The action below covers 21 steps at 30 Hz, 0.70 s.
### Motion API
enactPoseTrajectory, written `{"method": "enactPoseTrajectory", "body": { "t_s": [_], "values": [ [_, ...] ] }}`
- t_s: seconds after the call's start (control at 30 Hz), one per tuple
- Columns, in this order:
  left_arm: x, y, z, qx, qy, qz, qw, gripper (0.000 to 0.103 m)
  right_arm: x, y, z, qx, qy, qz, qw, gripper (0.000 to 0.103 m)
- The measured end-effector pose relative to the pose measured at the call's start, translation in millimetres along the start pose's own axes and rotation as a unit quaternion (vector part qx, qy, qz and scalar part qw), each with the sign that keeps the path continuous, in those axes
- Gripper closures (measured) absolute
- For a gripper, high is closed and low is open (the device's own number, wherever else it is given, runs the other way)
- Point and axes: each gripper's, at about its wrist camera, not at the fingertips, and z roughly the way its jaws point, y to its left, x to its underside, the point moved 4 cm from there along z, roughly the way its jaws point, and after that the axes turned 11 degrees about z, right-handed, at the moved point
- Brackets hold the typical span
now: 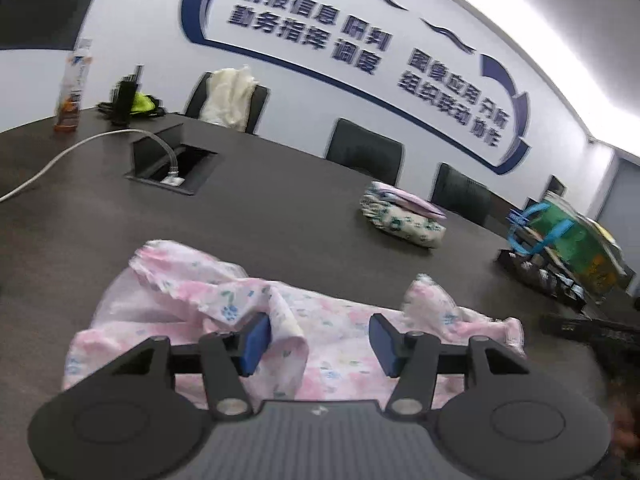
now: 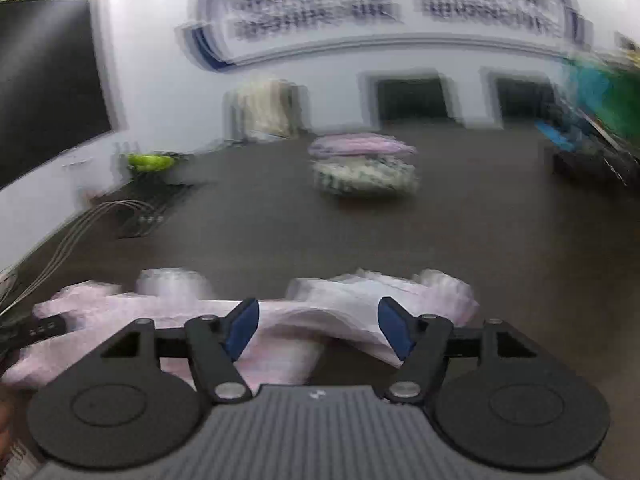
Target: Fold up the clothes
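Two grippers hover over a dark worktop (image 1: 280, 208), each with its blue fingers spread apart and grasping nothing. Far left in the left wrist view stands a bottle (image 1: 74, 88) with an orange drink, and near it a white cable (image 1: 60, 156) runs into an open socket box (image 1: 172, 160) in the worktop. Below, close to the camera, lies the pink floral garment (image 1: 192, 296), crumpled and spread flat on the worktop. The left gripper (image 1: 318, 342) is above it, and a fold of cloth rises just beside its left finger; I cannot tell if it touches. Further right sits a folded pile of clothes (image 1: 404, 220), well apart. In the blurred right wrist view, the right gripper (image 2: 318, 330) hangs over the same garment.
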Motion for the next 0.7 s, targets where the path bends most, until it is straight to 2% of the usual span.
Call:
{"method": "enactPoseTrajectory", "body": {
  "t_s": [0.1, 0.17, 0.27, 0.3, 0.33, 0.4, 0.43, 0.47, 0.57, 0.63, 0.7],
  "values": [
    [-4, -14, 7, 0.037, 0.009, 0.001, 0.9993, 0.044, -10, -21, 30, 0.007, 0.032, 0.033, 0.999, 0.036],
    [-6, -24, 18, 0.041, 0.020, 0.016, 0.9988, 0.044, -16, -34, 48, 0.013, 0.051, 0.052, 0.997, 0.036],
    [-5, -37, 38, 0.041, 0.036, 0.044, 0.9975, 0.046, -15, -35, 66, 0.036, 0.060, 0.044, 0.997, 0.036],
    [-4, -41, 45, 0.042, 0.044, 0.048, 0.9970, 0.050, -16, -37, 71, 0.049, 0.060, 0.046, 0.996, 0.037],
    [-1, -45, 51, 0.045, 0.054, 0.051, 0.9962, 0.061, -14, -41, 77, 0.058, 0.066, 0.056, 0.995, 0.037],
    [3, -50, 62, 0.058, 0.073, 0.051, 0.9943, 0.076, -12, -48, 85, 0.051, 0.078, 0.079, 0.993, 0.058],
    [6, -52, 66, 0.065, 0.081, 0.048, 0.9934, 0.081, -10, -51, 89, 0.044, 0.083, 0.089, 0.992, 0.080],
    [9, -53, 70, 0.069, 0.088, 0.046, 0.9926, 0.083, -10, -53, 91, 0.038, 0.084, 0.095, 0.991, 0.093],
    [17, -52, 76, 0.068, 0.104, 0.043, 0.9913, 0.084, -22, -39, 81, 0.024, 0.042, 0.059, 0.997, 0.097],
    [19, -49, 76, 0.066, 0.109, 0.038, 0.9911, 0.083, -34, -6, 59, 0.022, -0.011, -0.022, 0.999, 0.097],
    [18, -42, 73, 0.062, 0.108, 0.026, 0.9919, 0.083, -35, 41, 39, -0.007, -0.041, -0.117, 0.992, 0.098]
  ]
}}
